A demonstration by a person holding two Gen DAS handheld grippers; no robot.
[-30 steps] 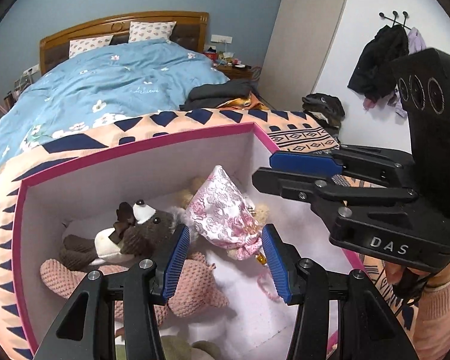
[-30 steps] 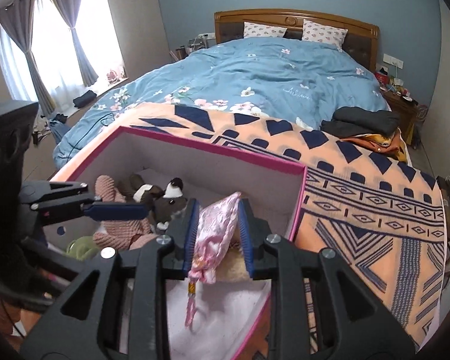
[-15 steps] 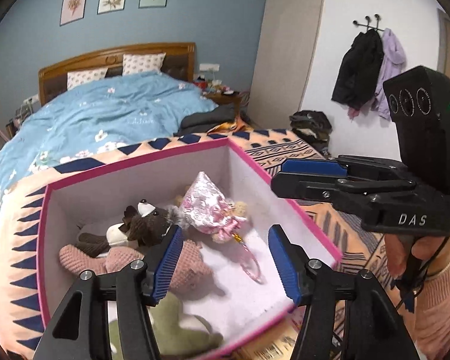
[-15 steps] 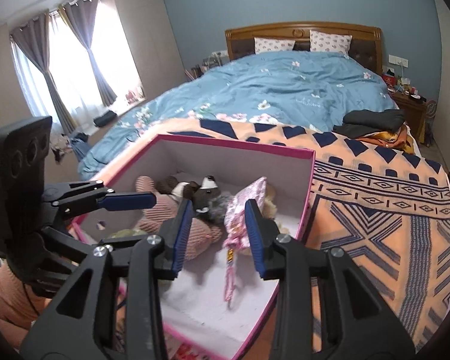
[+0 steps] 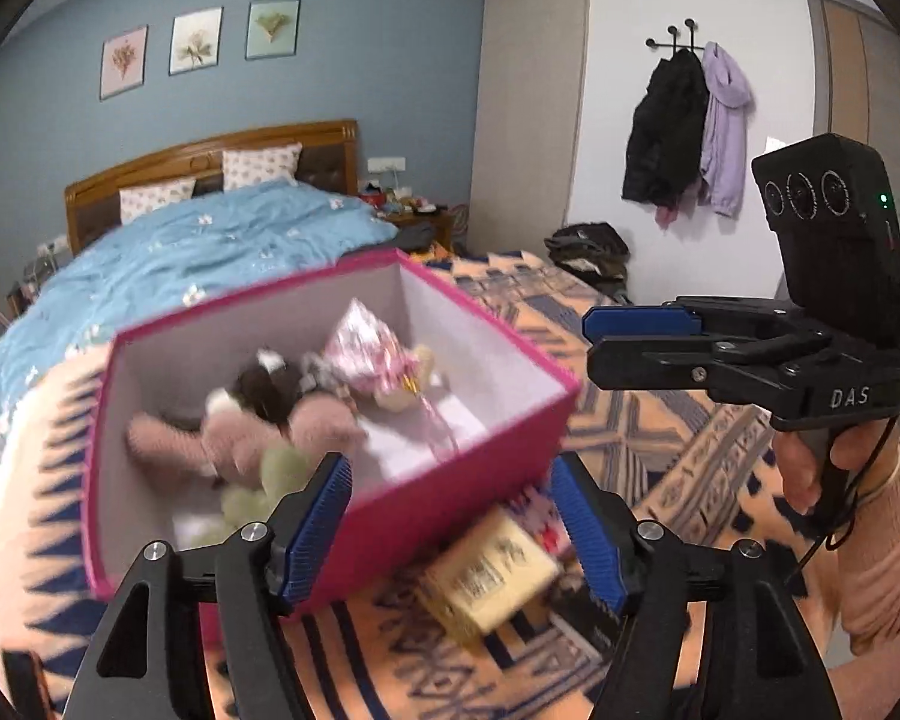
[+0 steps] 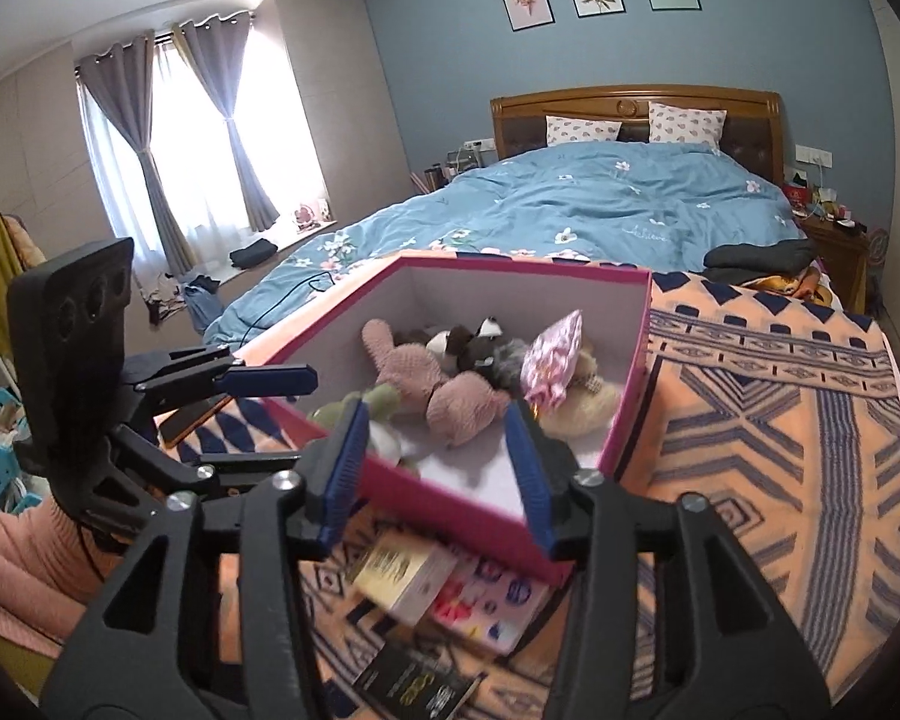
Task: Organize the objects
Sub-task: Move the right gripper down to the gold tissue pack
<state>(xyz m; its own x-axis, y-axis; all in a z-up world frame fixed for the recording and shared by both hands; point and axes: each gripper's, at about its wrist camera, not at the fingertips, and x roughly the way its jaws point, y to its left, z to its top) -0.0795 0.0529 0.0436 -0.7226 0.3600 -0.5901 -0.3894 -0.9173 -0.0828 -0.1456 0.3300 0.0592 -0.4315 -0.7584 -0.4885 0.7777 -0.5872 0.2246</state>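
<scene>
Your grippers hang empty, jaws just spreading — the pouch lies in the box with the toys; booklets on the blanket still wait.

Under me is the bed, its foot end covered by an orange patterned blanket with dark blue bands and chevrons. On that blanket sits the pink box — open-topped, pale inside. Just beside its near wall lie a cream book, a flat white item with coloured prints and a dark booklet, all overlapping loosely. Farther up, a blue floral duvet covers the bed — dark folded clothes rest at its right edge, two pillows at the headboard.
</scene>
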